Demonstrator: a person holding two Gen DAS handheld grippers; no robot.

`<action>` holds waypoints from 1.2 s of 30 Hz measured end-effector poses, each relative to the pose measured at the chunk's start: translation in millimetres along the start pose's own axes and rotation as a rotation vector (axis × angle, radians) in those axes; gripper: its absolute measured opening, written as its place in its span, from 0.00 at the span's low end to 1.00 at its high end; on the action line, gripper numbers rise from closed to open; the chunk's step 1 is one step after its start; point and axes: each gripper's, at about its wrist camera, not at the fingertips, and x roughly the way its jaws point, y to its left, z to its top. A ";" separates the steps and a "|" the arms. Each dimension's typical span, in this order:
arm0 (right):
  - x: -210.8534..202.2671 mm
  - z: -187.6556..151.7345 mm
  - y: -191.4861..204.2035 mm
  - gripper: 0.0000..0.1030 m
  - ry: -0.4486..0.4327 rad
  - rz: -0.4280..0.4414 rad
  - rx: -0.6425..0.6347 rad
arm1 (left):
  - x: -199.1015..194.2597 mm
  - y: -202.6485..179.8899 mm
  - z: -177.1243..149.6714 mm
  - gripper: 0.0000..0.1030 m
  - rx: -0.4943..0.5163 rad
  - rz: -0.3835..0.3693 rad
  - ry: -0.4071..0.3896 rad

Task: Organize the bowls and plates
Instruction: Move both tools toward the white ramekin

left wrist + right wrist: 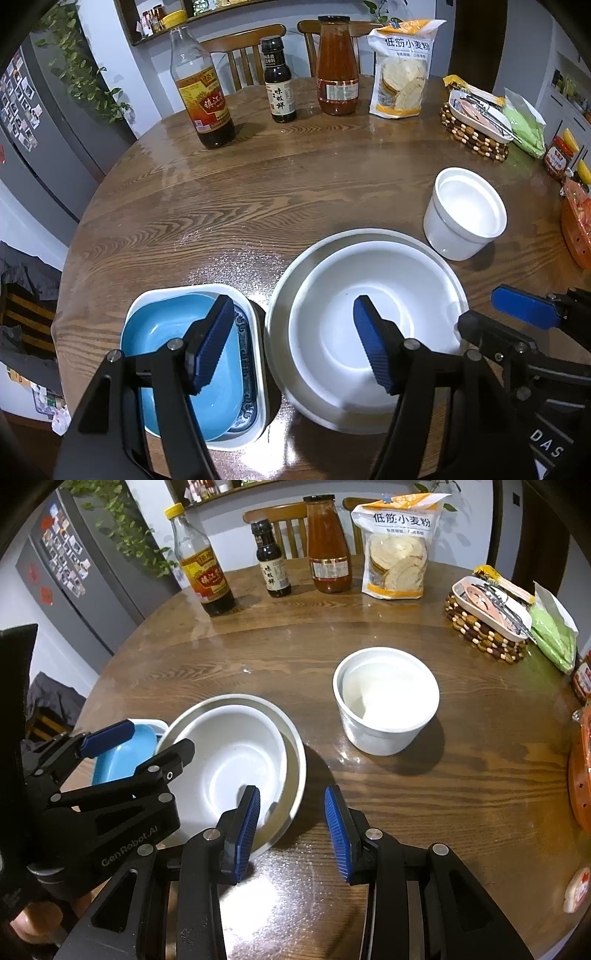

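The right gripper (291, 830) is hanging with its jaws parted and nothing between the blue pads; beneath the gap only bare wooden table (406, 805) is showing, and its left pad is sitting just over the near rim of the white bowl (236, 760), which is resting inside a wider white plate (300, 771). From this gripper the remaining loose piece, the small white straight-walled bowl (386, 699), is lying ahead and slightly to the right, well apart from the stack and with clear table in between. It is round, so no long axis is dictating a wrist angle; its upright wall is offering a rim pinch from any side. The left gripper (295, 343) is also standing released, wider than the right, straddling the gap between the blue square dish (159, 332) nested in a blue-patterned white rectangular dish (255, 332) on its left and the white bowl on its right. From it the small bowl (463, 214) is lying far off to the right, beyond the stack. I judge the right gripper nearer and better placed to fetch it.
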 end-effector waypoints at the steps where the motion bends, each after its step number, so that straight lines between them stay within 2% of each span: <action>1: -0.8 -0.3 -1.0 0.36 -0.001 0.002 0.004 | -1.5 1.2 -0.5 0.66 -0.004 -0.002 -0.002; 7: -7.1 -5.9 -11.5 0.36 -0.010 0.006 0.040 | -8.7 -1.8 -3.8 0.68 -0.010 -0.019 -0.009; 18: -22.6 -21.8 -47.0 0.36 -0.029 -0.009 0.106 | -19.6 -28.8 -9.2 0.68 0.046 -0.038 -0.017; 30: -46.1 -32.0 -92.1 0.36 -0.075 -0.013 0.152 | -28.9 -75.4 -8.8 0.68 0.101 -0.047 -0.034; 36: -56.6 -28.1 -116.6 0.36 -0.092 -0.021 0.156 | -30.6 -95.2 -4.7 0.68 0.094 -0.050 -0.041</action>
